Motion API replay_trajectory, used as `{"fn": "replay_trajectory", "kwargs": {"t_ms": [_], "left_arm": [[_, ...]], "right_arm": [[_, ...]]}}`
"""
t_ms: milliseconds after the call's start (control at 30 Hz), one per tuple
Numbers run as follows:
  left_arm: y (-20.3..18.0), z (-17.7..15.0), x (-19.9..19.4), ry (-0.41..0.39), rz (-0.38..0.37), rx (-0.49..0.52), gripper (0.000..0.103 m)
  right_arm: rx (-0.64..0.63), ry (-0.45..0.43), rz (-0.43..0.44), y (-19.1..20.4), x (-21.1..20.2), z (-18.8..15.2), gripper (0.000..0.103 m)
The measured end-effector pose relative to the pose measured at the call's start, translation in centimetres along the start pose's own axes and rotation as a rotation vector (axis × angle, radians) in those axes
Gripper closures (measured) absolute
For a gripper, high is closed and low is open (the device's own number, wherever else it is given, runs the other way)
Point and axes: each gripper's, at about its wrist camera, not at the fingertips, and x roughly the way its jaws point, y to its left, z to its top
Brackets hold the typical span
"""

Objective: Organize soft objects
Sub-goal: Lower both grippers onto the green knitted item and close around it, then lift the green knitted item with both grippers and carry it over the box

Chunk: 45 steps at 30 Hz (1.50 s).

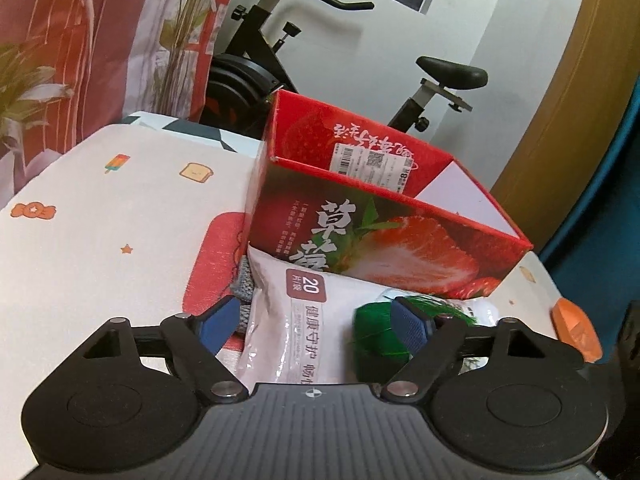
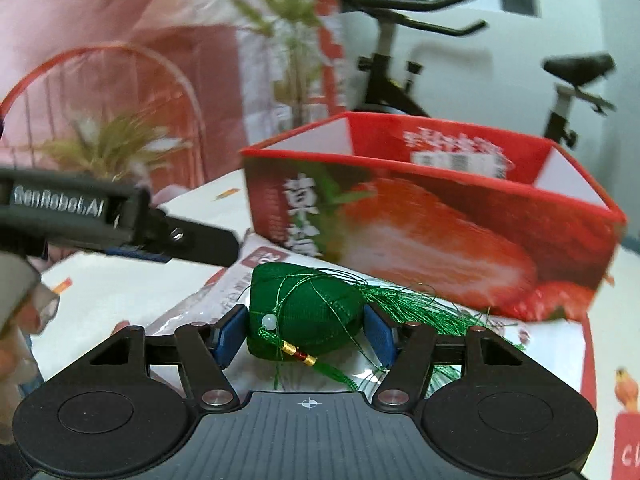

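The green stuffed satin sachet with tassel (image 2: 304, 312) lies on the white plastic pack (image 1: 288, 320), my right jaws clamped on it, left jaws apart; next, I judge, lift into the red strawberry-printed cardboard box (image 2: 432, 232).

I count one red box (image 1: 384, 236), one white packet (image 1: 296, 320), one green sachet (image 2: 304, 312), one grey knit piece (image 1: 243, 280), one exercise bike (image 1: 320, 48) behind, and two grippers: left (image 1: 316, 320), right (image 2: 306, 336).

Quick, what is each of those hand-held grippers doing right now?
Left hand-held gripper: open, holding nothing, over the white packet.
Right hand-held gripper: pads against the green pouch, apparently gripping it.
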Motion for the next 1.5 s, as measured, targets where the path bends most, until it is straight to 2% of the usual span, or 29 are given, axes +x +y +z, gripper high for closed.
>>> {"fn": "replay_trajectory", "kwargs": {"t_ms": [100, 200, 333, 433, 600, 733, 767, 867, 933, 1133, 1300, 1500], "left_arm": [[0.1, 0.0, 0.1, 0.004, -0.022, -0.009, 0.021], [-0.1, -0.1, 0.3, 0.013, -0.058, -0.013, 0.023], [-0.7, -0.4, 1.1, 0.061, -0.171, -0.022, 0.026], [-1.6, -0.8, 1.6, 0.093, -0.208, -0.005, 0.027], [-2.2, -1.4, 2.4, 0.127, -0.232, -0.008, 0.028], [-2.8, -1.9, 2.6, 0.155, -0.247, 0.003, 0.029], [-2.9, -2.1, 2.8, 0.163, -0.253, 0.006, 0.031], [-3.3, -2.6, 3.3, 0.185, -0.257, 0.018, 0.049], [-3.3, -2.8, 3.6, 0.196, -0.243, 0.017, 0.049], [-2.8, -3.1, 4.0, 0.211, -0.264, -0.014, 0.049], [-2.8, -3.6, 4.6, 0.235, -0.291, -0.026, 0.049], [-3.0, -3.4, 4.0, 0.205, -0.299, -0.015, 0.05]], "right_arm": [[-0.02, 0.007, -0.014, 0.4, -0.1, -0.2, 0.039], [0.021, 0.005, -0.008, -0.3, -0.9, -1.1, 0.038], [0.06, 0.022, -0.009, -1.2, -1.9, -2.1, 0.038], [0.078, 0.039, -0.011, -1.5, -2.4, -2.6, 0.038], [0.113, 0.065, -0.003, -2.1, -3.3, -3.2, 0.033], [0.122, 0.078, 0.0, -2.5, -4.0, -3.4, 0.033], [0.119, 0.081, -0.001, -2.5, -4.1, -3.4, 0.033], [0.119, 0.088, 0.018, -2.3, -3.9, -3.6, 0.044], [0.115, 0.091, 0.017, -2.2, -3.6, -3.6, 0.045], [0.141, 0.072, 0.015, -2.5, -3.4, -4.1, 0.044], [0.098, 0.051, 0.011, -2.1, -3.6, -4.1, 0.051], [0.089, 0.003, 0.006, -2.0, -4.5, -3.6, 0.051]]}}
